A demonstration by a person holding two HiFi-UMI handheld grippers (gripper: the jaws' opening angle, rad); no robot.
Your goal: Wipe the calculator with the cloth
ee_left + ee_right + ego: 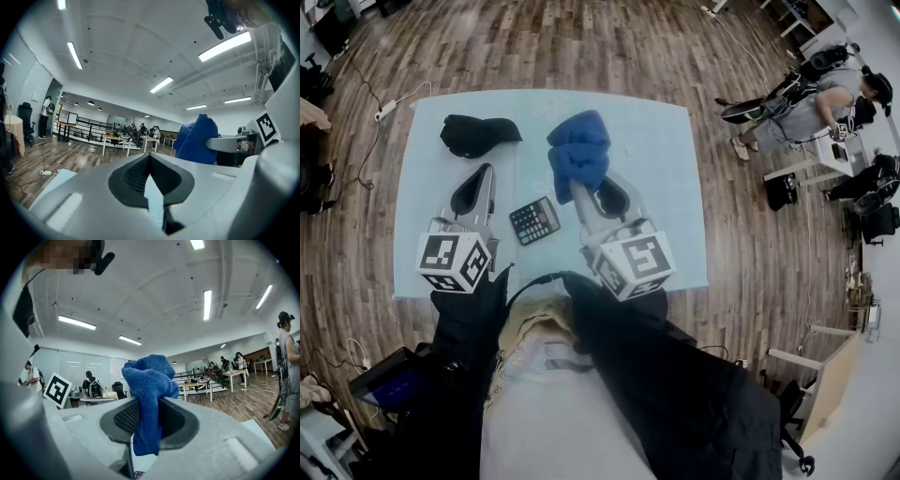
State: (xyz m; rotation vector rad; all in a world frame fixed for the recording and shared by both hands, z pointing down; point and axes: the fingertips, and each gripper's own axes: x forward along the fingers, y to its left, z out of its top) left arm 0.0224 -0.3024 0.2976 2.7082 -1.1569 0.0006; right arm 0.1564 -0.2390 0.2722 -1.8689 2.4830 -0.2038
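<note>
- Head view: a black bundle (478,134) lies toward the worktop's far left corner, apparently spare.
- Left gripper (486,172) has its jaws together on nothing, probably ready to steady things.
- Calculator (534,221) lies flat near the near edge, between the 2 grippers.
- Right gripper (578,192) pinches the blue cloth (579,150), bunched beyond its jaws for wiping.
- Pale blue worktop (675,187) stands on a wood floor (750,300) in an open office under strip lights (225,45).

Small black calculator (534,221) on the pale rectangular table (666,141); crumpled black cloth (476,134) behind-left of it; blue towelling cloth (581,150) behind-right.
</note>
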